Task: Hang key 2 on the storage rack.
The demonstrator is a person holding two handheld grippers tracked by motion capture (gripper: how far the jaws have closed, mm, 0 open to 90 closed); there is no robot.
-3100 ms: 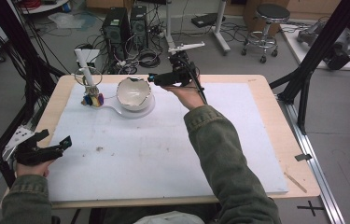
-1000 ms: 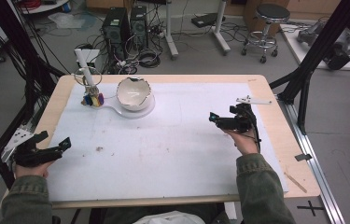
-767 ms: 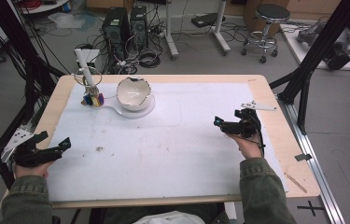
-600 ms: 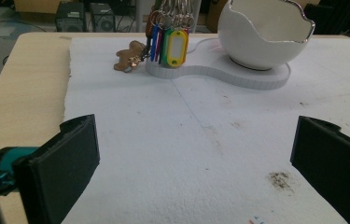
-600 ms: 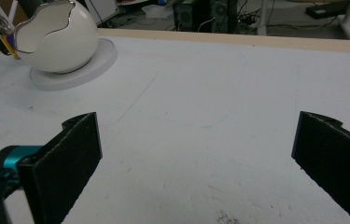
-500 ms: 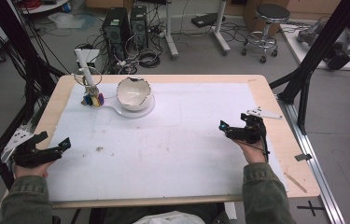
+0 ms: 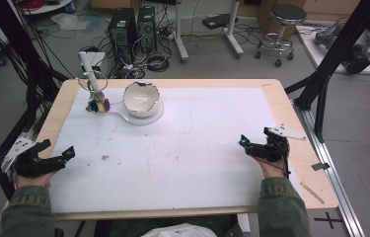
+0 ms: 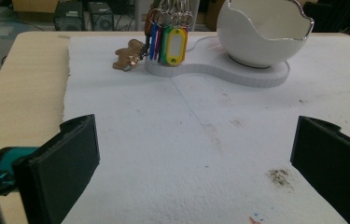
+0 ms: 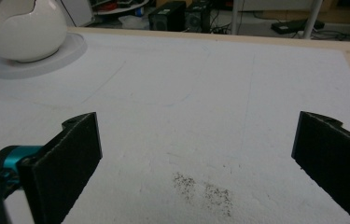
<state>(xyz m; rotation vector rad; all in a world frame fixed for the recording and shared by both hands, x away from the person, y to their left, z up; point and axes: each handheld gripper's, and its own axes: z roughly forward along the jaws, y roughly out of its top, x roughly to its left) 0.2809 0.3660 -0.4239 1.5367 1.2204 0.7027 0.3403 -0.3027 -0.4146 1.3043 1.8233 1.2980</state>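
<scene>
Bowl (image 7: 142,98) well apart from right gripper (image 7: 245,143)

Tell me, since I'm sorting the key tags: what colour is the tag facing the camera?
Yellow with a white window, clearest in the left gripper view.

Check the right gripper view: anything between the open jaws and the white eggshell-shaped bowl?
Nothing stands there. Between the right gripper and the white eggshell-shaped bowl lies bare white foam mat with dark specks.
</scene>
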